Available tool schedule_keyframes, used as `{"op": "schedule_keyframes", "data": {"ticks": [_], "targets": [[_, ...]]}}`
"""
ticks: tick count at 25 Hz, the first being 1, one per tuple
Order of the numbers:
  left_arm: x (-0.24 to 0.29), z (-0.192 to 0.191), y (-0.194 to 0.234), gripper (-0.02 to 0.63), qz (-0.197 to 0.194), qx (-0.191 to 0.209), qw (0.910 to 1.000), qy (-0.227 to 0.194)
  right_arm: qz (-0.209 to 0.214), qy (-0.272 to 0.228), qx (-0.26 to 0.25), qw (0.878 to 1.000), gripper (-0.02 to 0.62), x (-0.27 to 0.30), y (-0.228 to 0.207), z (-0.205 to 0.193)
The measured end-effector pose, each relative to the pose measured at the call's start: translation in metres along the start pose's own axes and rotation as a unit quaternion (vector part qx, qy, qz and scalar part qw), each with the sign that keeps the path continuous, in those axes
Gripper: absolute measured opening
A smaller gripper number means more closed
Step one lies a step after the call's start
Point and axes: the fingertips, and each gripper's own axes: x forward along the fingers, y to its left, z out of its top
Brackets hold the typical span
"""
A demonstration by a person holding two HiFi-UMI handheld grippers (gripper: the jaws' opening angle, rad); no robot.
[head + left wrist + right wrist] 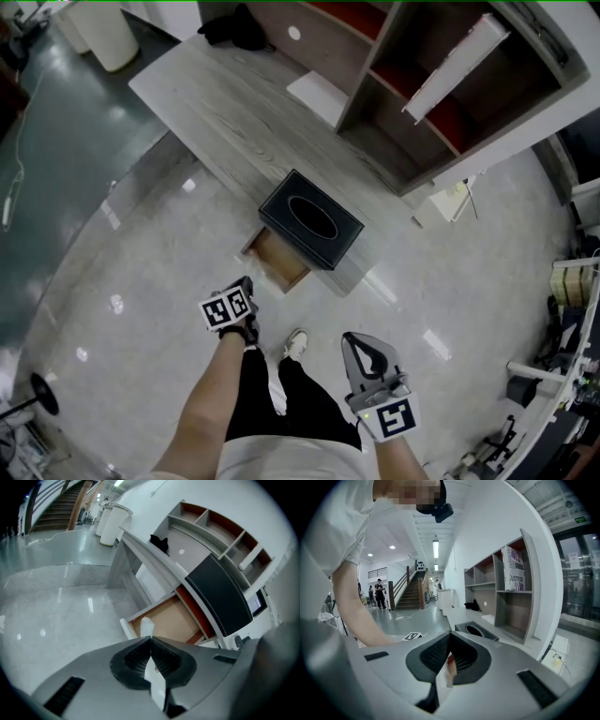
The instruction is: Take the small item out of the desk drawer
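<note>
Desk (225,94): grey wood-grain top that runs on a slant across the head view, from the far left end to the near end.
Near end of the desk: a black tissue box (311,218) with an oval slot sits at the near corner, right above the drawer.
Drawer (279,258): pulled out from under the desk's near end. Its wooden bottom shows bare in the left gripper view.
Back edge of the desk: an open shelf unit (441,84) with grey walls and red-brown insides stands along it.
Far end of the desk: a black thing (239,28) lies at the far corner, and a white sheet (319,94) lies by the foot of the shelf unit.
Left gripper (150,638): jaws clamped on the small white item (153,676). It is a flat pale piece whose tip sticks out past the jaw tips, held in the air in front of the open drawer's front edge.
Right gripper (450,633): jaws pressed together on a thin pale strip (448,670) with a reddish edge, held well back from the desk beside the person's leg.
Floor (141,272): glossy pale stone with lamp reflections near the desk, darker grey-green further left.
Room: a large hall with white walls. A white bin (101,33) stands past the desk's far end, and a staircase (410,597) rises in the distance.
</note>
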Motion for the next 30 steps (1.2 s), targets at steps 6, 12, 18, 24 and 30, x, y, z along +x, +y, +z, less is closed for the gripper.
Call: {"op": "schedule_keyframes", "data": {"ticks": [6, 12, 18, 24, 30], "targets": [[-0.059, 0.050, -0.023, 0.018, -0.019, 0.050, 0.9966, -0.063, 0.018, -0.035, -0.013, 0.999, 0.021, 0.003, 0.013, 0.033], [-0.138, 0.108, -0.051, 0.018, -0.026, 0.118, 0.9819, -0.146, 0.038, -0.077, -0.035, 0.996, 0.021, 0.010, 0.024, 0.081], [-0.210, 0.153, -0.071, 0.018, -0.029, 0.171, 0.9594, -0.222, 0.047, -0.134, -0.042, 0.989, 0.021, 0.011, 0.030, 0.127], [-0.283, 0.187, -0.105, 0.018, -0.039, 0.220, 0.9306, -0.290, 0.059, -0.164, -0.050, 0.983, 0.021, -0.004, 0.041, 0.154], [-0.349, 0.213, -0.156, 0.018, -0.056, 0.283, 0.8881, -0.358, 0.064, -0.189, -0.062, 0.978, 0.021, -0.020, 0.034, 0.181]]}}
